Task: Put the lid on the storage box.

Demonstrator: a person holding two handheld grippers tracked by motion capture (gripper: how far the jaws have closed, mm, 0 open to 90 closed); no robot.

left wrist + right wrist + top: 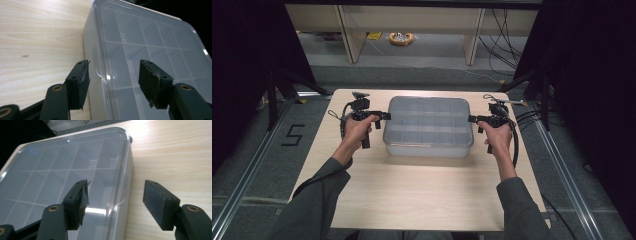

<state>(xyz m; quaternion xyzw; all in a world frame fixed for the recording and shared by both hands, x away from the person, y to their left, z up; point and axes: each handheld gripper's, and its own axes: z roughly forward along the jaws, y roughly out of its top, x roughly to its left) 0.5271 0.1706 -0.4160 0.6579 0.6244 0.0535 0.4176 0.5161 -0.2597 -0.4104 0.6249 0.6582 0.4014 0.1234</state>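
In the middle of the pale wood-grain bench (pixel 412 190) sits a shallow, rectangular organiser box (pixel 428 126) of frosted, translucent plastic, its corners rounded and its clear lid (pixel 150 45) closed over a grid of empty compartments whose dividers show through as faint lines. The left claw (pixel 384 116) stands at the box's left short end and the right claw (pixel 472 119) at its right short end, each pointing inward at the rim. Both claws are spread: in the left gripper view the lid's edge and a small moulded tab (pixel 96 62) lie between the two black jaws without either rubbery, scuffed pad pressing on it, and the right gripper view shows the same, one jaw over the lid and one over bare bench, nothing pinched. The step in hand looks like working both ends of the box at once, either taking hold or letting go. A next move would need both claws to close evenly on the thin, slick rim, since an uneven pinch could tip or slide the light box.
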